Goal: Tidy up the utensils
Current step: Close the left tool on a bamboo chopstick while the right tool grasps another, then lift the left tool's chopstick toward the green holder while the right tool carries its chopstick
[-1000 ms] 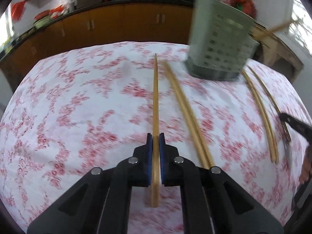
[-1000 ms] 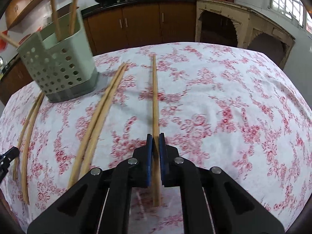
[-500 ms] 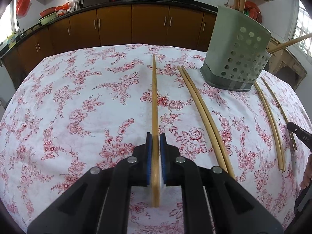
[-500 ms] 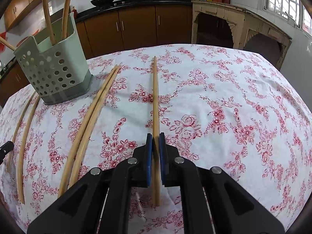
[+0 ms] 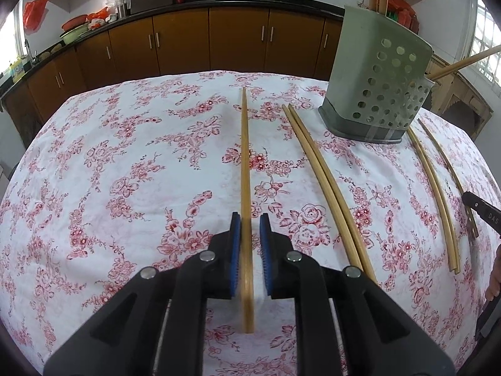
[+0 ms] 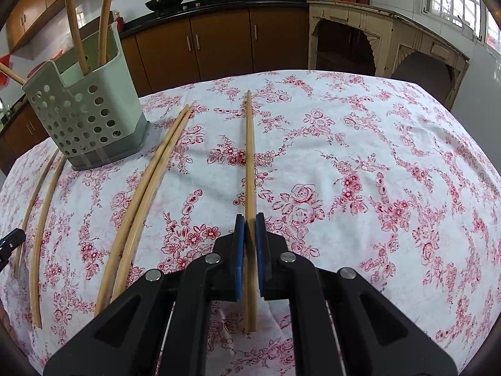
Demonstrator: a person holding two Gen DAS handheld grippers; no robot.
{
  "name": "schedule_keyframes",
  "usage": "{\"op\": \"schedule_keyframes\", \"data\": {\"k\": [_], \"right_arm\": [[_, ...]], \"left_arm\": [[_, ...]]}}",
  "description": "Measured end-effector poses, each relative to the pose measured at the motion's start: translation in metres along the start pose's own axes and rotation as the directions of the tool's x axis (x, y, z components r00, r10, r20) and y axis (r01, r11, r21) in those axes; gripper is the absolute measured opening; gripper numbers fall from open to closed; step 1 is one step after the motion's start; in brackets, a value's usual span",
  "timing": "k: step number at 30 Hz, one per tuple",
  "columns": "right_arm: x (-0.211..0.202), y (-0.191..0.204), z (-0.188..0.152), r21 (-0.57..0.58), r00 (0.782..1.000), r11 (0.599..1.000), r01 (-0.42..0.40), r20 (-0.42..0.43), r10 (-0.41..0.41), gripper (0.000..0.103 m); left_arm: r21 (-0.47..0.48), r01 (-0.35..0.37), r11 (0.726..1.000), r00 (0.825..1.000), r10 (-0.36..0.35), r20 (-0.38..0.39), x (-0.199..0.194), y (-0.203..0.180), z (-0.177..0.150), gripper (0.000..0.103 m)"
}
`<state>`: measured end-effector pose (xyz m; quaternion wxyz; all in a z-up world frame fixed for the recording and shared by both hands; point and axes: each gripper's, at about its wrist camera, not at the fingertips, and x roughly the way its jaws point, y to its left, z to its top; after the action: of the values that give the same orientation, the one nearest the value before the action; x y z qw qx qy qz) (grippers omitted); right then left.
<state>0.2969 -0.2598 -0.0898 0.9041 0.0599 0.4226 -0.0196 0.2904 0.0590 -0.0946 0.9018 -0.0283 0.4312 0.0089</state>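
Note:
In the left wrist view a wooden chopstick [image 5: 245,156] runs forward between the blue pads of my left gripper [image 5: 250,219]. Its jaws are opening, and a gap shows on the chopstick's right side. My right gripper [image 6: 250,219] is shut on another chopstick [image 6: 249,156] that points across the table. A green perforated holder [image 5: 379,94] [image 6: 84,116] stands on the cloth with chopsticks [image 6: 73,22] upright in it. One pair of chopsticks [image 5: 325,181] [image 6: 147,194] lies beside the holder. A second pair [image 5: 435,188] [image 6: 43,206] lies on its other side.
The table wears a white cloth with red flowers [image 5: 125,172] [image 6: 375,172]. Brown cabinets [image 5: 188,40] with woks on the counter stand behind it, and a cream sideboard [image 6: 391,40] stands at the right. A person's hand [image 5: 494,279] shows at the left wrist view's edge.
The left gripper's pads have parted from the chopstick. Its view has steadied from a blur, and the holder now sits further right. The right gripper has kept still.

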Motion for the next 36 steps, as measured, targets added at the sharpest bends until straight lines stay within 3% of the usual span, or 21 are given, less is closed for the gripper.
{"op": "schedule_keyframes", "data": {"k": [32, 36], "right_arm": [[-0.004, -0.001, -0.006, 0.010, 1.000, 1.000, -0.007, 0.001, 0.007, 0.008], [-0.005, -0.001, -0.008, 0.010, 1.000, 1.000, -0.011, 0.002, 0.011, 0.008]], "left_arm": [[0.017, -0.002, 1.000, 1.000, 0.002, -0.003, -0.008, -0.004, -0.010, 0.014], [0.004, -0.006, 1.000, 1.000, 0.006, -0.003, -0.010, -0.004, -0.012, 0.008]]}}
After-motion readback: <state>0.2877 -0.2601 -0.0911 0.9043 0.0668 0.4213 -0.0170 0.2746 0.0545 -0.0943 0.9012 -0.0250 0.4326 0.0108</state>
